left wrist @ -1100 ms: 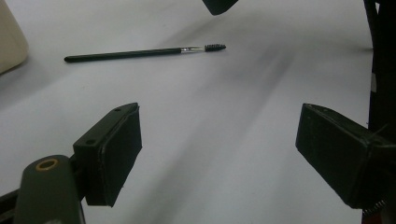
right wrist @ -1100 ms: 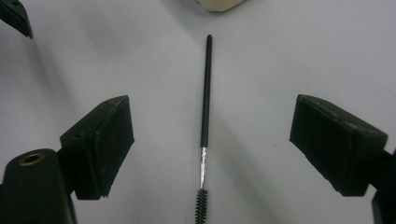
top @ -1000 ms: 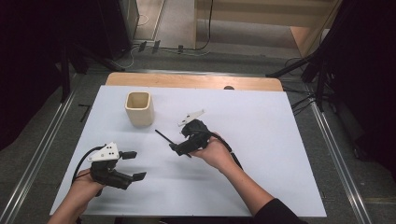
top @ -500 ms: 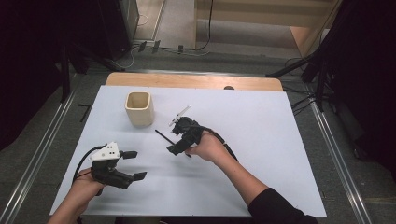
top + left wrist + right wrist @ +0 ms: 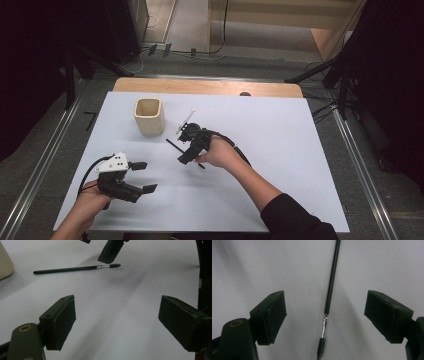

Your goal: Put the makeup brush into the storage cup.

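A white table [image 5: 280, 150] with a strip of bare wood along its far edge carries two things directly on its surface — a cream, square-sided cup [image 5: 149, 115] standing upright toward the far left, and a thin black brush [image 5: 175, 146] lying flat near the middle, just beside and to the right of the cup. In the right gripper view the brush's dark bristle tip, short metal collar and long black handle rest in a straight line on the white top — nothing else touches them.

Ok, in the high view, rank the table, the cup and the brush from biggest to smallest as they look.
1. Table, by far the largest.
2. Cup.
3. Brush, a thin black stick partly hidden under the right gripper; its visible length roughly matches the cup's height, but it covers far less area.
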Available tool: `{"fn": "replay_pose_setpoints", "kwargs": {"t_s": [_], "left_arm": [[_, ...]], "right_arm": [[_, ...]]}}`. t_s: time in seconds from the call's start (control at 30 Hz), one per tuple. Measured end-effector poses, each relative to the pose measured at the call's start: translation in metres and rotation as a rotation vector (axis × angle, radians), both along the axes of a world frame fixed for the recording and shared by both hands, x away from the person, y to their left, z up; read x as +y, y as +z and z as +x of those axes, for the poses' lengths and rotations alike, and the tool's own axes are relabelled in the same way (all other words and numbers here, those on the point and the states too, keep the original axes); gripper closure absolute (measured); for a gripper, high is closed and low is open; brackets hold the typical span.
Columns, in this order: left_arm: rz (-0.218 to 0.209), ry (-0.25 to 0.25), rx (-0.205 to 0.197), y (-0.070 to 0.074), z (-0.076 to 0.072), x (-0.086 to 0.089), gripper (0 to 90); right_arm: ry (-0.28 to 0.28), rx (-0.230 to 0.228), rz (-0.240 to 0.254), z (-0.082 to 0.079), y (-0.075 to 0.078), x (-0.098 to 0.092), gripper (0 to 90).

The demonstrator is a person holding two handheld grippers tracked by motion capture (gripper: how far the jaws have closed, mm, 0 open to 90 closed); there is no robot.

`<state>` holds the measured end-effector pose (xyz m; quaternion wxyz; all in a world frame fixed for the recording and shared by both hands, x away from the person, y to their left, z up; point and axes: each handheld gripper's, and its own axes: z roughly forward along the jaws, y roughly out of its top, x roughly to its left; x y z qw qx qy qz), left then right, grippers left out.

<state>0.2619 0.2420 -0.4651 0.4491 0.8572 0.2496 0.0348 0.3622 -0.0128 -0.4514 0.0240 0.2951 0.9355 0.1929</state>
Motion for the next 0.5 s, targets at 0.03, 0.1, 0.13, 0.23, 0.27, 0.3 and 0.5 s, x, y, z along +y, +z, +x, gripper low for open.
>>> {"fn": "replay_pose_setpoints", "kwargs": {"t_s": [0.03, 0.1, 0.13, 0.23, 0.27, 0.3, 0.5], "left_arm": [[0.000, 0.000, 0.000, 0.0000, 0.0000, 0.0000, 14.7], [0.002, -0.001, 0.001, 0.0002, 0.0000, 0.0001, 14.7], [0.002, -0.002, 0.001, 0.0002, 0.0001, 0.0002, 14.7], [0.002, -0.001, 0.001, 0.0002, 0.0001, 0.0003, 14.7], [0.002, -0.002, 0.001, 0.0002, 0.0001, 0.0002, 14.8], [0.001, -0.001, 0.001, 0.0002, 0.0000, 0.0001, 14.7], [0.003, -0.001, 0.001, 0.0002, 0.0000, -0.0002, 14.7]], "right_arm": [[0.013, -0.007, -0.021, 0.0013, -0.0014, 0.0011, 18.5], [0.014, 0.001, -0.030, 0.0025, -0.0023, 0.0028, 21.4], [0.018, 0.006, -0.029, 0.0032, -0.0028, 0.0036, 21.5], [0.013, 0.020, -0.052, 0.0052, -0.0042, 0.0058, 24.9], [0.022, 0.026, -0.059, 0.0058, -0.0048, 0.0062, 28.1], [0.027, 0.029, -0.064, 0.0065, -0.0053, 0.0067, 29.4], [0.027, 0.051, -0.111, 0.0074, -0.0084, 0.0096, 33.3]]}}
